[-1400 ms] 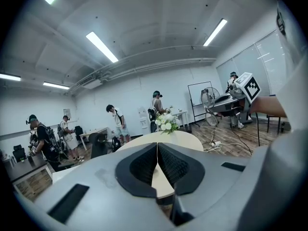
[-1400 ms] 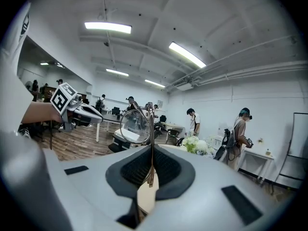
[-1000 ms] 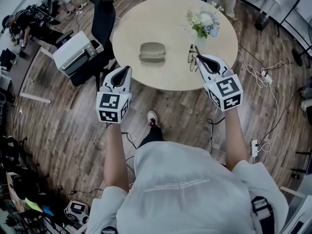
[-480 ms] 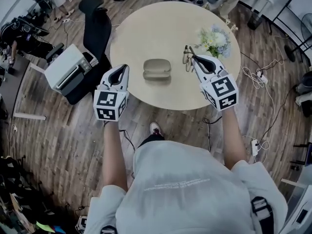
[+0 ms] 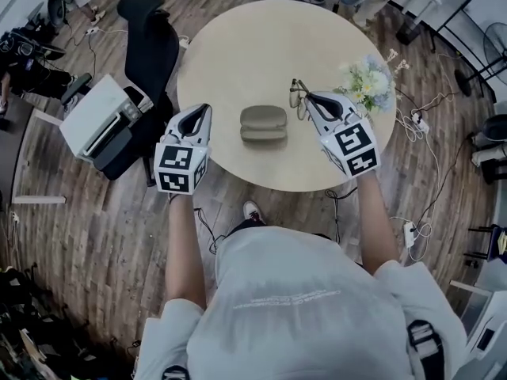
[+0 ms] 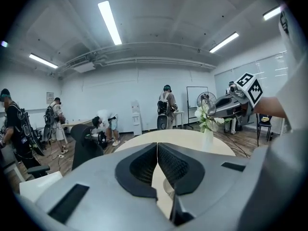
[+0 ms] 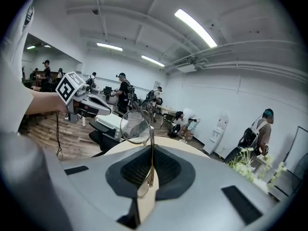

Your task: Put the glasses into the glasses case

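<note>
While the left hand-held gripper (image 5: 203, 111) hangs pinched shut on nothing at the bench (image 5: 261, 38) edge, the closed case (image 5: 264, 123) lies mid-bench. Just right of it, the right hand-held gripper (image 5: 310, 98) clamps the glasses (image 5: 299, 100), near the flowers (image 5: 367, 80).

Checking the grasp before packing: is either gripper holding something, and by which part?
The right gripper pinches the glasses by the thin metal frame beside one lens. The left gripper is shut on nothing.
</note>
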### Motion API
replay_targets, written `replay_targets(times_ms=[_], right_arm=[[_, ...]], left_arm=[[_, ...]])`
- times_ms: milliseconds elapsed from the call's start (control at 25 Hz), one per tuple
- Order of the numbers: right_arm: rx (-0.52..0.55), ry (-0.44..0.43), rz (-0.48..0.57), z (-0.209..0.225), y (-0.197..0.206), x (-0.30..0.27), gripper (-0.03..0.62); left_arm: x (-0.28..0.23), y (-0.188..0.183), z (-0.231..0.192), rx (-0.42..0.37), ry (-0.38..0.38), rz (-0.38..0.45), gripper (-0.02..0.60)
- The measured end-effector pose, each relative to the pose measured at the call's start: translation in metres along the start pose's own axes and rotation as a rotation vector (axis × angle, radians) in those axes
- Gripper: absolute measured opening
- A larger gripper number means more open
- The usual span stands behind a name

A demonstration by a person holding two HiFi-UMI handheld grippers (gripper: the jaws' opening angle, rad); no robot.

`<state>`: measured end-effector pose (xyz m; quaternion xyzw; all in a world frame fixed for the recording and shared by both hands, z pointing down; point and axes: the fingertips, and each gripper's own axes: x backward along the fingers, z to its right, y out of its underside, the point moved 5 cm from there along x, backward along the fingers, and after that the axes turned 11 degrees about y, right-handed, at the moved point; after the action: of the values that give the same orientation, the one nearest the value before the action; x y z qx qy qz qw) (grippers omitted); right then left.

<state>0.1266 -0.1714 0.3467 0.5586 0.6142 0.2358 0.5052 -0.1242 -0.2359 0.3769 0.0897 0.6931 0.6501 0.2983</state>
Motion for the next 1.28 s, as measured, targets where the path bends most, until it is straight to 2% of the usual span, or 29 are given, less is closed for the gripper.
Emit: replay_targets(times_ms=[200, 400, 560, 1000, 1280], right_arm=[[0.001, -0.02, -0.053, -0.009, 0.005, -0.027, 0.008], [-0.011, -0.08, -0.106, -0.024, 0.018, -0.048, 0.008], [0.039, -0.127, -0.162, -0.034, 0.036, -0.075, 0.008], [0.189, -0.39, -0.322, -0.075, 0.127, -0.132, 0.008], [0.295, -0.504, -0.364, -0.099, 0.159, -0.156, 0.009]], left_arm=[[-0.006, 0.01, -0.021, 0.031, 0.013, -0.014, 0.014], [-0.007, 0.03, -0.032, 0.079, 0.004, -0.053, 0.014], [-0.015, 0.045, -0.037, 0.114, 0.005, -0.078, 0.014], [-0.024, 0.093, -0.013, 0.232, -0.071, -0.183, 0.014], [-0.027, 0.112, -0.007, 0.277, -0.114, -0.219, 0.014]])
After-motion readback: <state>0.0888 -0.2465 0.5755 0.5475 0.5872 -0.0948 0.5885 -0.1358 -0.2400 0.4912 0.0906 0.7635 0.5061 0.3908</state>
